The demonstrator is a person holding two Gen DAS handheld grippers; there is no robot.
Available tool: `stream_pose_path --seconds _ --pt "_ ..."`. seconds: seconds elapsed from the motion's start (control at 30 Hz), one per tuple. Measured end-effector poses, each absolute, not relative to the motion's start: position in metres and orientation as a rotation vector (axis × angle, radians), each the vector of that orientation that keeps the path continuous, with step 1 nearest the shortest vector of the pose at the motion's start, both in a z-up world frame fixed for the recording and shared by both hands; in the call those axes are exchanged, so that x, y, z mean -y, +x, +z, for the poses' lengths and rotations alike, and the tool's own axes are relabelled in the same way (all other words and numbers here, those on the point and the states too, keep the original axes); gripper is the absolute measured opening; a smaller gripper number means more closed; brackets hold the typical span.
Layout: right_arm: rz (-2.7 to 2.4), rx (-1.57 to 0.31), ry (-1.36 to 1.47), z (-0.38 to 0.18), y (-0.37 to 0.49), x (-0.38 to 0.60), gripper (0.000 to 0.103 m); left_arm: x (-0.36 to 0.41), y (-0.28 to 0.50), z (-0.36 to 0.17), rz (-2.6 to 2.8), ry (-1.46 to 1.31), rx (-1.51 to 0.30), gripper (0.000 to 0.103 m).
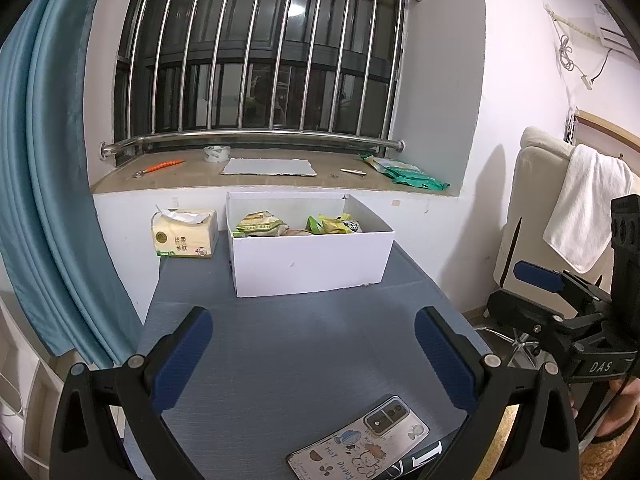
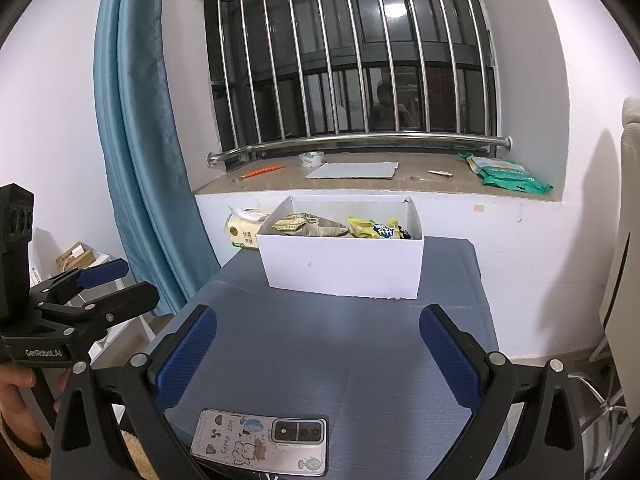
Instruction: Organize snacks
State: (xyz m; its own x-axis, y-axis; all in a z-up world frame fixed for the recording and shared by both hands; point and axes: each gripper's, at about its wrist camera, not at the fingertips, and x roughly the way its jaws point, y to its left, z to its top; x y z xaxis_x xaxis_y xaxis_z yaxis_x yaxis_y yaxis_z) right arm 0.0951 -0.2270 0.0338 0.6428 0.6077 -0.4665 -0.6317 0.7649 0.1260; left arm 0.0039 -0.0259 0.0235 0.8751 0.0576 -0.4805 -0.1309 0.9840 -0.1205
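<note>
We hold both grippers above the near end of the blue table (image 1: pixel 280 360), each with its fingers spread wide and nothing between them: the left gripper (image 1: pixel 314 354) and the right gripper (image 2: pixel 318 354) both face the white box (image 1: pixel 312 264), which stands at the far end of the table against the wall. The snacks (image 1: pixel 296 225) already lie inside that box, green and yellow packets heaped together; we see none loose on the table itself.

Our worry is the phone (image 2: pixel 260 446) lying face down at the near table edge, just under our fingers; a low sweep forward could knock it off. The box looks like light card, so pushing a packet against its wall could slide it toward the tissue pack (image 1: pixel 185 234) just beside it.

The left view shows the tissue pack whole, plus a towel (image 1: pixel 588 208) draped on a chair at the right; in the right view the box half hides the pack. The right view, though, shows shelving to the left of the table and reads the packets' print more clearly
</note>
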Motion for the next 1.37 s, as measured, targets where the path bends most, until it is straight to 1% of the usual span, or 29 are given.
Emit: stream_pose_path --seconds 1.37 --pt "0.718 -0.516 -0.075 0.0318 0.0938 0.2247 0.103 0.0222 0.002 0.0159 0.075 -0.144 -0.511 0.103"
